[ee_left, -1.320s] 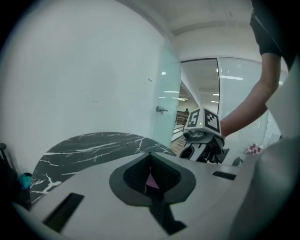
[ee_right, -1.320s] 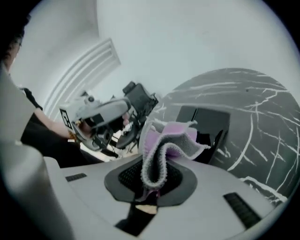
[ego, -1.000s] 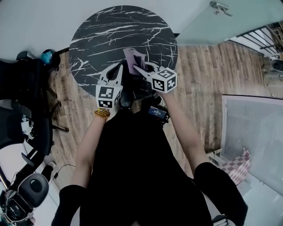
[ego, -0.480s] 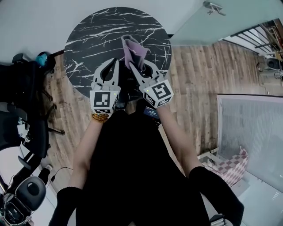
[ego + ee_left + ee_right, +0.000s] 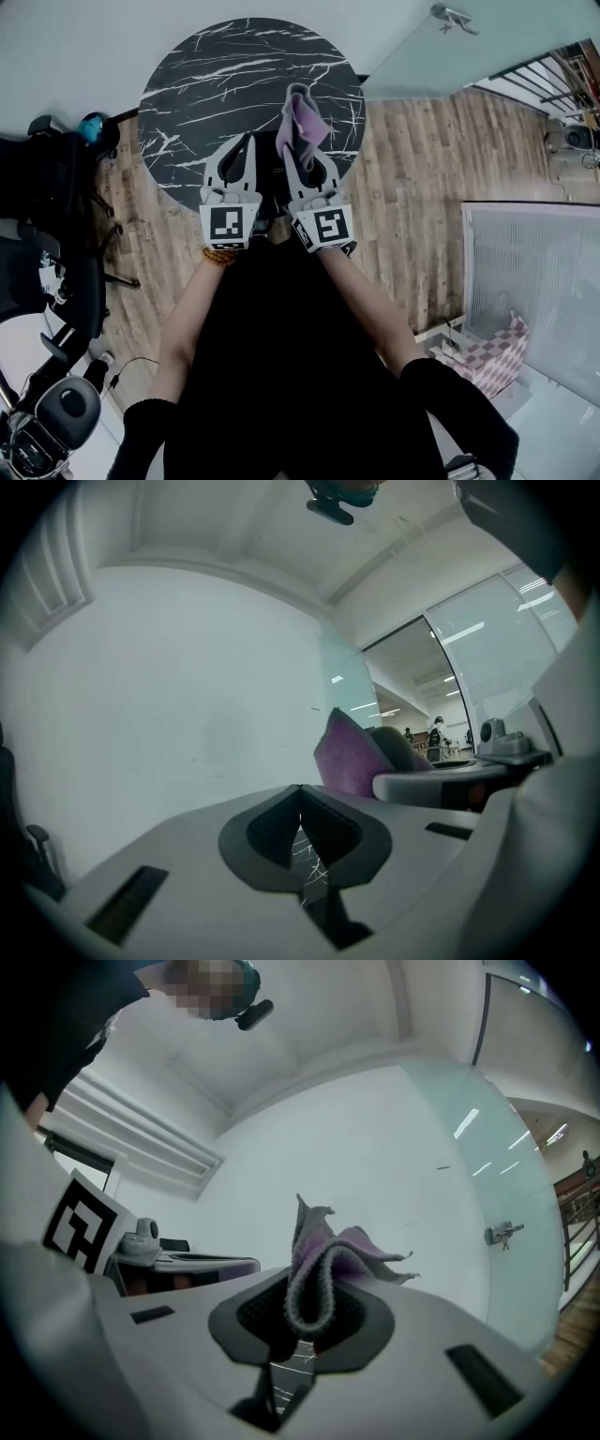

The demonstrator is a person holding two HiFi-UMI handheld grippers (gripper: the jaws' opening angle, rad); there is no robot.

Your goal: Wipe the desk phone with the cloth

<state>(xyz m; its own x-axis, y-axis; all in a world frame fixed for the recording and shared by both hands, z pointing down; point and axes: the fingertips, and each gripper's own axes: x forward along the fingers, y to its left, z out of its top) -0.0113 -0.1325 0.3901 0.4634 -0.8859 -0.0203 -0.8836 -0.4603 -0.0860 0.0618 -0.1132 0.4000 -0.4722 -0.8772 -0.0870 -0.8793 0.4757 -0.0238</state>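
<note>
A folded purple cloth [image 5: 302, 117] sticks up from my right gripper [image 5: 302, 150], which is shut on it above the near part of the round black marble table [image 5: 216, 75]. The right gripper view shows the cloth [image 5: 323, 1260] bunched between the jaws. My left gripper [image 5: 246, 142] hangs just left of it, shut and holding nothing. In the left gripper view the jaws meet at the tips [image 5: 300, 794], and the cloth [image 5: 352, 752] shows to the right. I cannot make out the desk phone in any view.
Black office chairs [image 5: 56, 187] crowd the left side on the wooden floor [image 5: 412, 178]. A glass door [image 5: 441, 47] stands at the back right. A white panel [image 5: 534, 281] and a checkered item [image 5: 506, 352] lie to the right.
The right gripper has lifted the cloth and turned straight ahead beside the left gripper. The dark device with a lit screen seen under the right arm is no longer visible.
</note>
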